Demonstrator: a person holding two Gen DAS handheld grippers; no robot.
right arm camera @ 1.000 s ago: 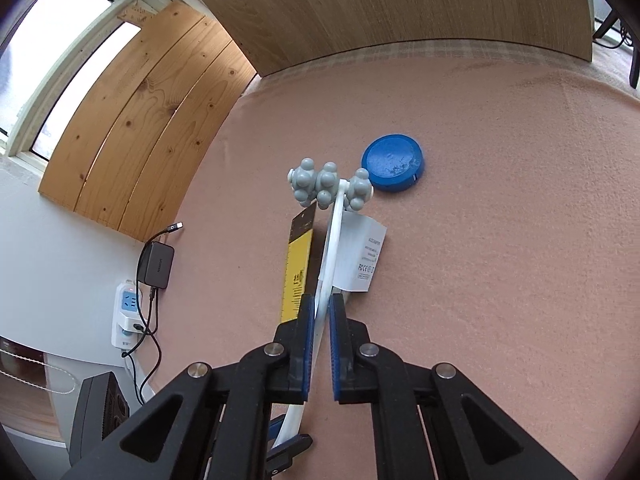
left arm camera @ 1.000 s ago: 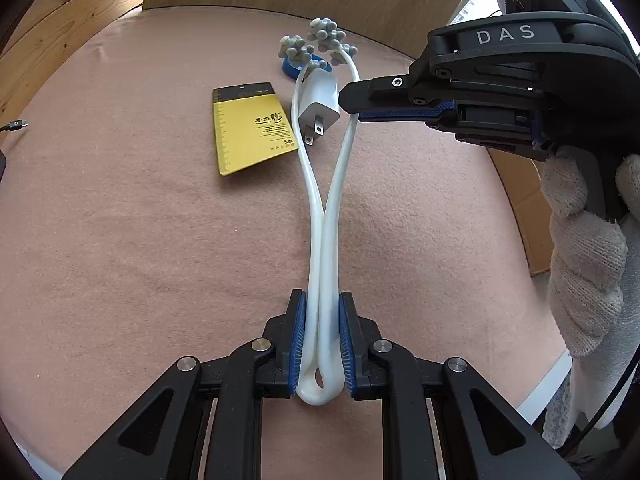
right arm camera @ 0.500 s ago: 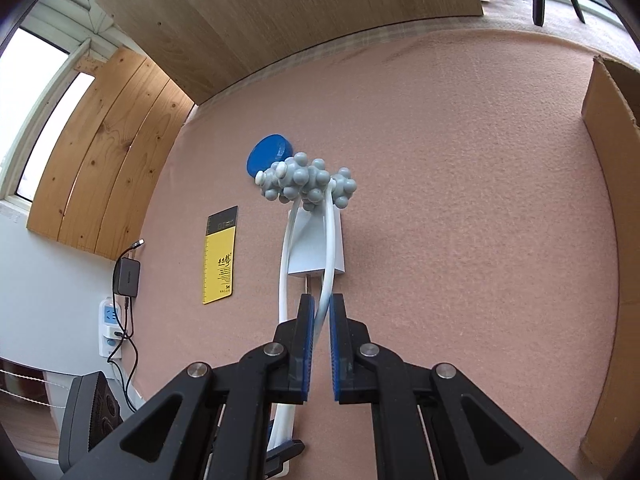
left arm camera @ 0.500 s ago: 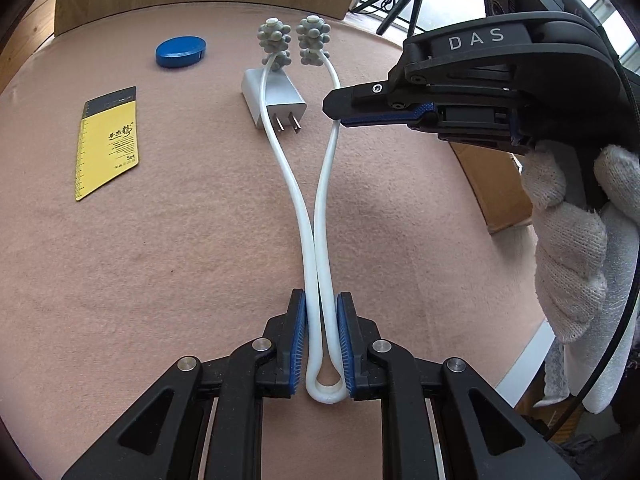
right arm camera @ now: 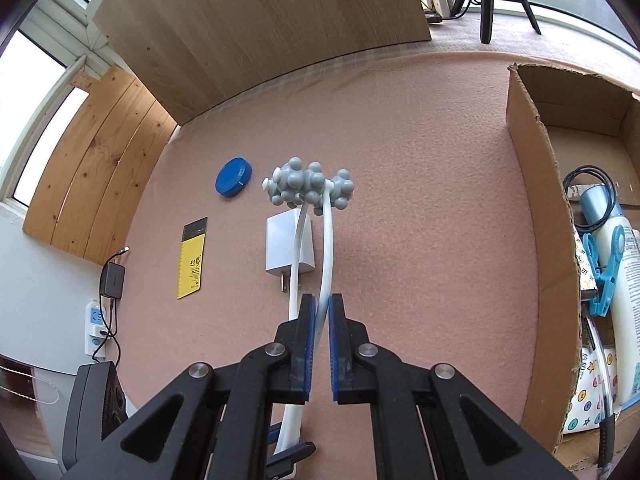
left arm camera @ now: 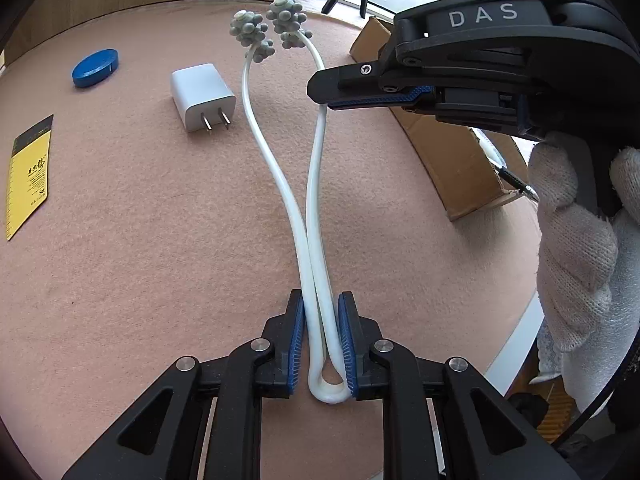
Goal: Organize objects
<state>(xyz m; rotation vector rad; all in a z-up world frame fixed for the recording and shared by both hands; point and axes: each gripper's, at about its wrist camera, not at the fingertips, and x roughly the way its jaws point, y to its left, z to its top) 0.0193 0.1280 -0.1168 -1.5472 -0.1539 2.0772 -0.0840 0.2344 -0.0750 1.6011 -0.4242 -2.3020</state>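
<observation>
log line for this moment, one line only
left gripper: shut on white U-shaped massager with grey knobbed heads | right gripper: shut on one arm | open cardboard box right

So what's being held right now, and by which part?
The white U-shaped massager, lifted off the table. The left gripper clamps its looped bend; the right gripper pinches one arm partway up, below the grey knobbed heads.

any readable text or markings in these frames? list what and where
"DAS": white capitals on the black body of the right gripper, seen in the left wrist view.
Yellow card: dark printed characters and a ruler-like edge scale, too small to read.
White bottle in the cardboard box: fine print, blurred.
White charger, blue lid, white massager: no visible text.
</observation>
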